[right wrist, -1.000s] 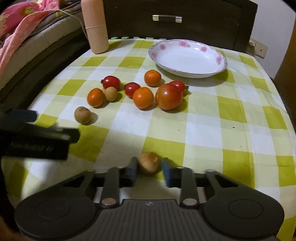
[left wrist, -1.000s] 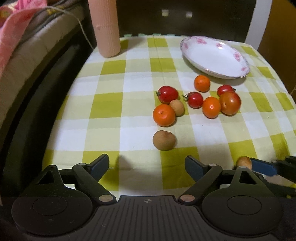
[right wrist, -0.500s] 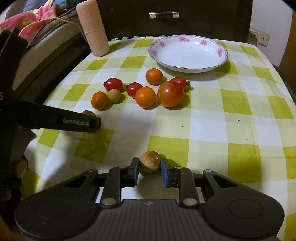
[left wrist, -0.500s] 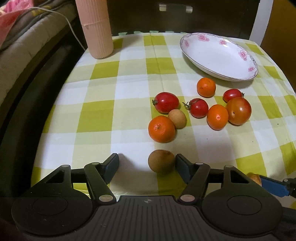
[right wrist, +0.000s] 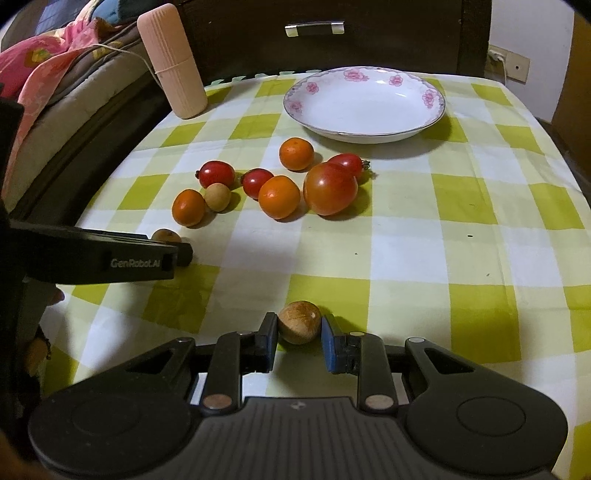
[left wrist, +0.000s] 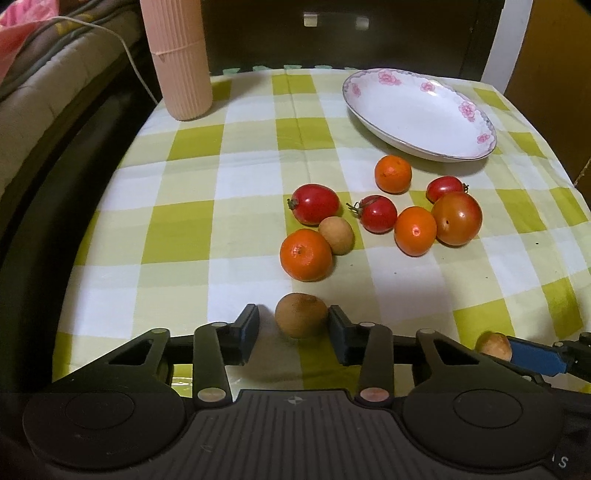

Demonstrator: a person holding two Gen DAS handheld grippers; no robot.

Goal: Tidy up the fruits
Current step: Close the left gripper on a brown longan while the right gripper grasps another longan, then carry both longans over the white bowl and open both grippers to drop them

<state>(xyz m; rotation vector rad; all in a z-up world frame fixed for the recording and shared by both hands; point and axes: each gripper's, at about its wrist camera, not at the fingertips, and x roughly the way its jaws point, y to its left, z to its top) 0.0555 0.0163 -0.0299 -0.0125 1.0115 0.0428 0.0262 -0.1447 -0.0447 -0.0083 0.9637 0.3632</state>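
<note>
My left gripper (left wrist: 292, 328) is open around a brown longan (left wrist: 301, 315) on the checked cloth; the right pad touches it, the left pad stands apart. My right gripper (right wrist: 299, 334) is shut on another brown longan (right wrist: 299, 322), low over the cloth. This longan also shows in the left wrist view (left wrist: 493, 345). Ahead lie a third longan (left wrist: 336, 235), three oranges (left wrist: 306, 254), three small red tomatoes (left wrist: 314, 204) and a large tomato (left wrist: 457, 218). The white flowered plate (left wrist: 469, 110) at the back holds nothing.
A tall pink ribbed cylinder (left wrist: 178, 59) stands at the table's back left. A bed with bedding (right wrist: 44, 77) lies left of the table. A dark drawer cabinet (right wrist: 314, 33) stands behind. The table's edge drops off at the left.
My left gripper has moved forward and narrowed its jaws around the near longan. My right gripper has kept hold of its longan and raised it slightly.
</note>
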